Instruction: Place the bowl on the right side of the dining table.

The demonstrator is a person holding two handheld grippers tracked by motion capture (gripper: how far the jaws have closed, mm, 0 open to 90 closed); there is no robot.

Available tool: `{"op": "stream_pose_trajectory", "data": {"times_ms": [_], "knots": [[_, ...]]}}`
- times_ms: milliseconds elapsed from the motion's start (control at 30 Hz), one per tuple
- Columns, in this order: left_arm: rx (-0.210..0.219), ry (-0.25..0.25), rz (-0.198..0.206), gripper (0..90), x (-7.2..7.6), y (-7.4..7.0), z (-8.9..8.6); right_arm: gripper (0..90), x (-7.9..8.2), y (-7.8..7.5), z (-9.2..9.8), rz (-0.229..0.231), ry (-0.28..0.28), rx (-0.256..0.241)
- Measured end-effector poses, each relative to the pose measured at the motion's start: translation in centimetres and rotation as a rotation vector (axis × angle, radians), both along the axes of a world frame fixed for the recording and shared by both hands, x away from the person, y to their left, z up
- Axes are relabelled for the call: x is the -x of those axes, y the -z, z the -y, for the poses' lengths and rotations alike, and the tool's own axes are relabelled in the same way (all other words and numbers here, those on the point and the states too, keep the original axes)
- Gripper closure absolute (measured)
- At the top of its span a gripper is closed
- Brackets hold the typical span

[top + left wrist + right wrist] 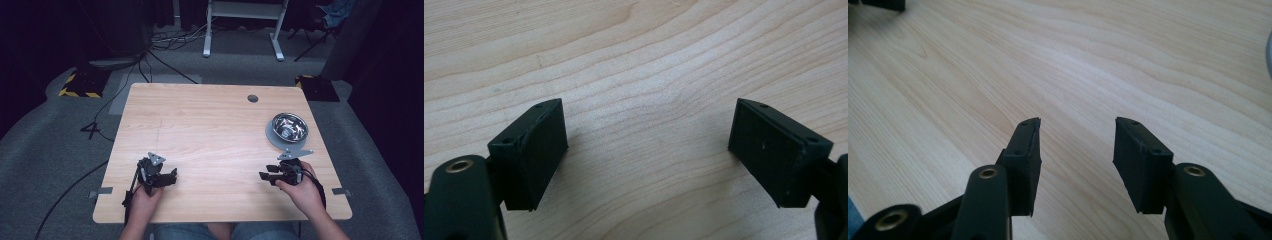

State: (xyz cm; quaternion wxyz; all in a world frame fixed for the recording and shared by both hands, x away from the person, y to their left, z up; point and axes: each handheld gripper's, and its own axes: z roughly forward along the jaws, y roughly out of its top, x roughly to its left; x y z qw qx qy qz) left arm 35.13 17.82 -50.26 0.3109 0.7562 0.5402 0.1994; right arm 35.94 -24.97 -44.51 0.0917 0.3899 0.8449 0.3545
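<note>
My left gripper [173, 175] rests low over the wooden table [210, 130] near its front left, held by a hand. In the left gripper view, the left gripper [648, 150] has its jaws spread wide with bare wood between them. My right gripper [263, 176] sits near the front right, pointing left. Seen in the right gripper view, the right gripper [1077, 150] is open with a moderate gap and nothing in it. A shiny metal bowl [290, 125] stands on a grey round plate [272, 136] at the right, just beyond the right gripper.
A round cable hole [253, 98] sits near the table's far edge. Beyond the table are cables on grey carpet, a white desk frame [242, 27] and dark equipment at both sides.
</note>
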Motion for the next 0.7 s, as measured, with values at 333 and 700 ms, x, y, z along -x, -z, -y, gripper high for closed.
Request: {"op": "stream_pose_trajectory", "data": {"times_ms": [333,700], "knots": [[0.0,0.0,0.0,15.9,0.0,0.0,0.0,54.2,1.1,2.2,-0.2,-0.001,-0.015,0.0],[0.0,0.0,0.0,15.9,0.0,0.0,0.0,54.2,2.3,4.4,-0.9,0.085,-0.064,-0.026]]}}
